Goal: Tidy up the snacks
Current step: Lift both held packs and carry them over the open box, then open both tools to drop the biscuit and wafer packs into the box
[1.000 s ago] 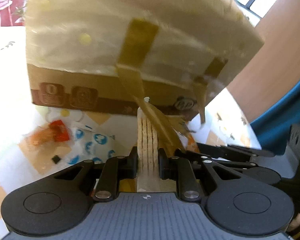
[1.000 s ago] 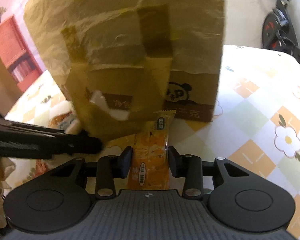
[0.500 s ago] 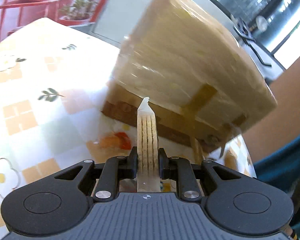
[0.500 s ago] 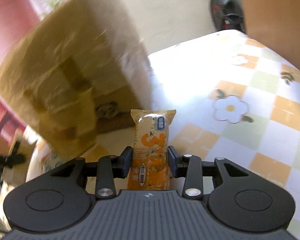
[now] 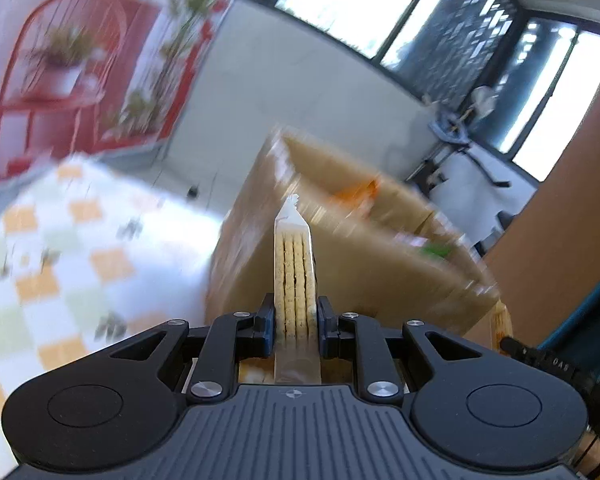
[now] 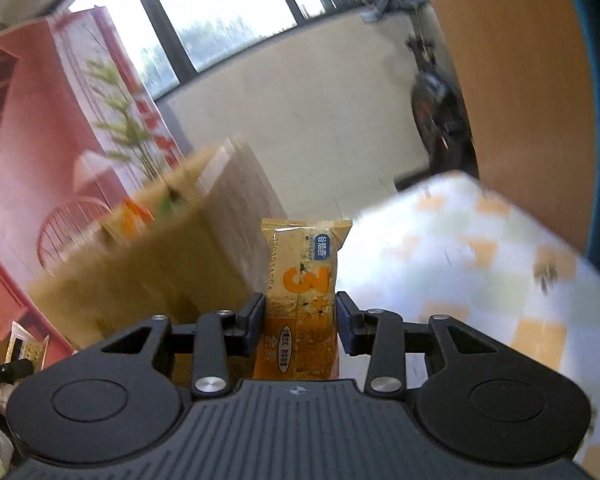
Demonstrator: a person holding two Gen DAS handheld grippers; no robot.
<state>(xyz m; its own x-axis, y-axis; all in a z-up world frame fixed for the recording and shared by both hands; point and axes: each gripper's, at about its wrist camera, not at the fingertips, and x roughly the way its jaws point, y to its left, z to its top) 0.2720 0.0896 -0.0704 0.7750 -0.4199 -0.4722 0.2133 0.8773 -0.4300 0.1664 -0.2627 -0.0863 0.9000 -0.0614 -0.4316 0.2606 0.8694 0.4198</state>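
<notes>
Both grippers have risen above the brown paper bag (image 5: 340, 280). Left gripper (image 5: 295, 316) jaws clamp a clear-wrapped cracker stack (image 5: 294, 276); right gripper (image 6: 300, 316) jaws clamp an orange snack bar (image 6: 302, 292). Neither bagged; some snacks already inside.

Both wrist views are taken close above the brown paper bag (image 5: 348, 264), each directed forward along its own fingers. The bag (image 6: 148, 264) is approached from opposite sides. Bag, checked tablecloth (image 5: 60, 264) and windows are shared.
</notes>
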